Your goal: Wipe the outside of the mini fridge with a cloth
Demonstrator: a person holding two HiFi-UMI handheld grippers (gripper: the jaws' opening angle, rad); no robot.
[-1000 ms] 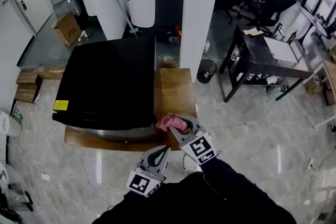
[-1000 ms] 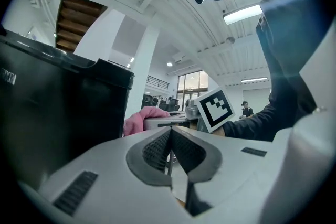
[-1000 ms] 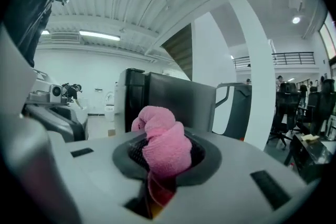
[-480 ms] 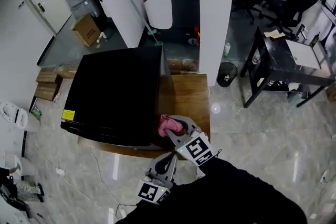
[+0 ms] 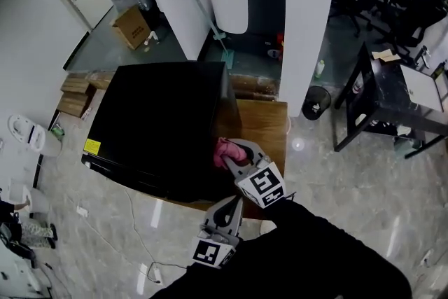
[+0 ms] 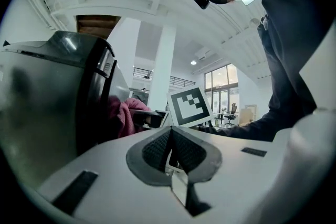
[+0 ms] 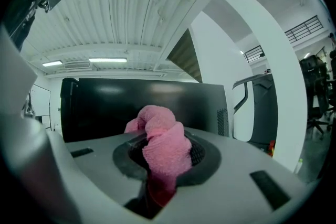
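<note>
Your right hand-held gripper [image 5: 233, 156] clamped on cloth [image 7: 160, 139]: soft, light, hold mid-wad. Your left hand-held gripper [image 6: 170, 150] closed, empty, near mini fridge [image 5: 157, 122].

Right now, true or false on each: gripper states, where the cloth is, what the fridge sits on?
1. The right gripper is shut on the pink cloth. True.
2. The left gripper holds a second cloth. False: it is shut with nothing between its jaws, hanging lower than the right one.
3. The cloth lies on top of the mini fridge. False: it is held at the fridge's side wall, near a lower corner.
4. The fridge stands on a wooden platform. True.
5. The fridge is white. False: it is black, with a yellow sticker near one edge.
</note>
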